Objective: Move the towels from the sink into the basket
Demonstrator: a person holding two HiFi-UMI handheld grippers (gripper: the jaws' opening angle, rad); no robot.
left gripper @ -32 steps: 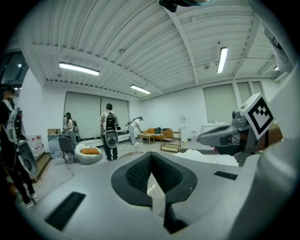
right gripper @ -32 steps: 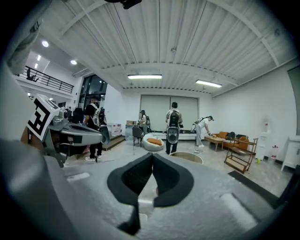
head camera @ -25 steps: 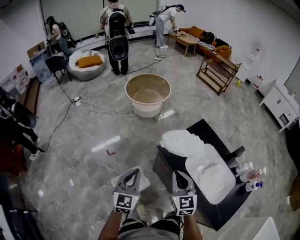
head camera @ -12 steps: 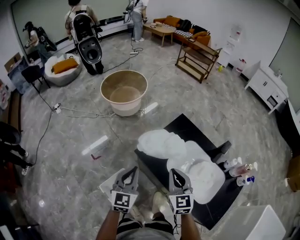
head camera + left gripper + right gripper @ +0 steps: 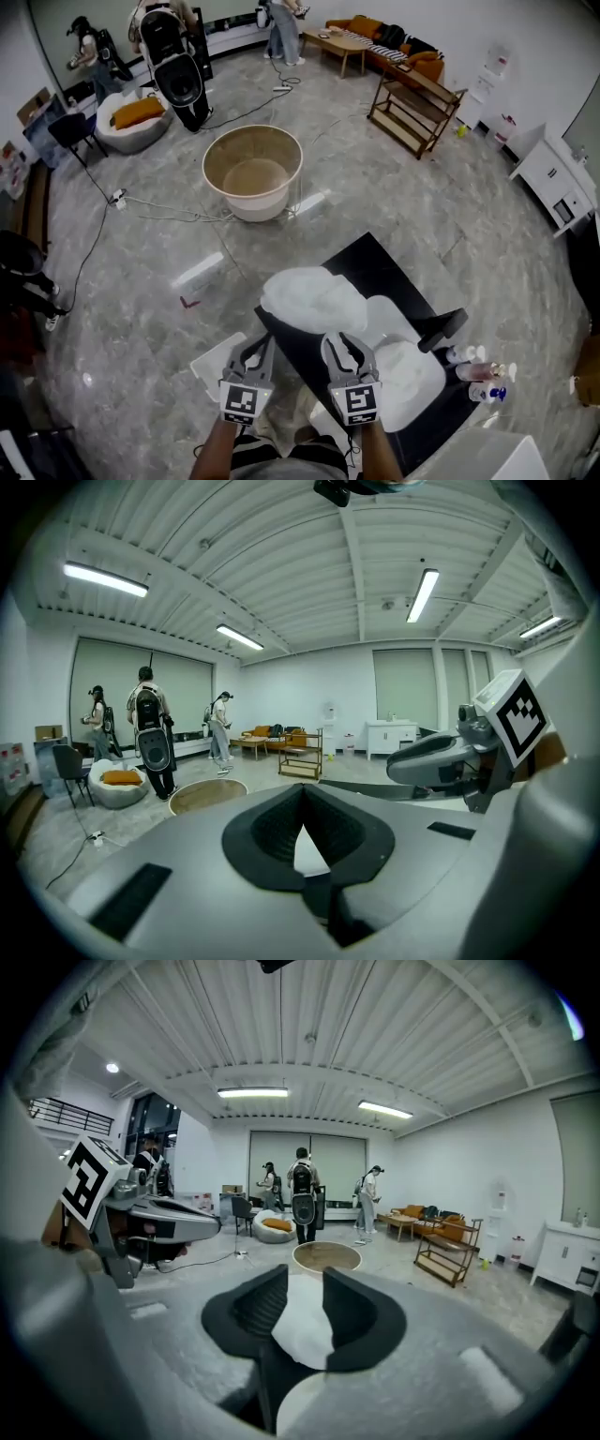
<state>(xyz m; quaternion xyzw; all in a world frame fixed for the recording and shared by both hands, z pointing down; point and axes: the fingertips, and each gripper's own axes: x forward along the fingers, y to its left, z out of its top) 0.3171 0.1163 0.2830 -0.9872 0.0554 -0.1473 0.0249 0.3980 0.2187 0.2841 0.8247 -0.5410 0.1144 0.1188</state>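
A heap of white towels lies on the black counter, at the left end of the white sink. The round beige basket stands on the floor farther off, and it also shows past the jaws as the basket. My right gripper hovers at the near edge of the heap. Its jaws have just been opening and stand a little apart with nothing between them; the towels show beyond the gap. My left gripper is shut and empty, left of the counter's edge.
A black faucet and some bottles sit at the sink's right. A white board lies on the floor under the left gripper. Cables run across the floor near the basket. A wooden shelf and several people stand at the back.
Both grippers have moved forward to the counter, and the right one now reaches the towel heap. The right jaws have parted a little. The left jaws stay shut.
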